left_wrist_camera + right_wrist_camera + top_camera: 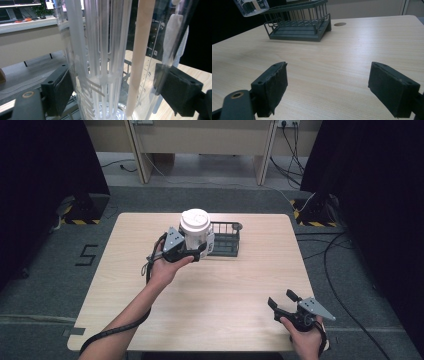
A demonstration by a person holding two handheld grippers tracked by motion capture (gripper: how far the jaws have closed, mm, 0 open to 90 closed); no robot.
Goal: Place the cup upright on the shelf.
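Note:
A clear plastic container with a white lid is held off the table, just left of a dark wire rack. My left gripper is shut on its lower body. In the left gripper view the container stands between both pads, showing ribbed white inner parts and printed measuring marks. My right gripper is open near the table's front right edge with nothing in it. In the right gripper view, the gripper has its jaws wide apart over bare wood, and the container's base hangs at the top left.
The rack sits empty at the back middle of the wooden table, with a round cable hole beside it. Black curtains flank the table, and cables lie on the floor to the right.

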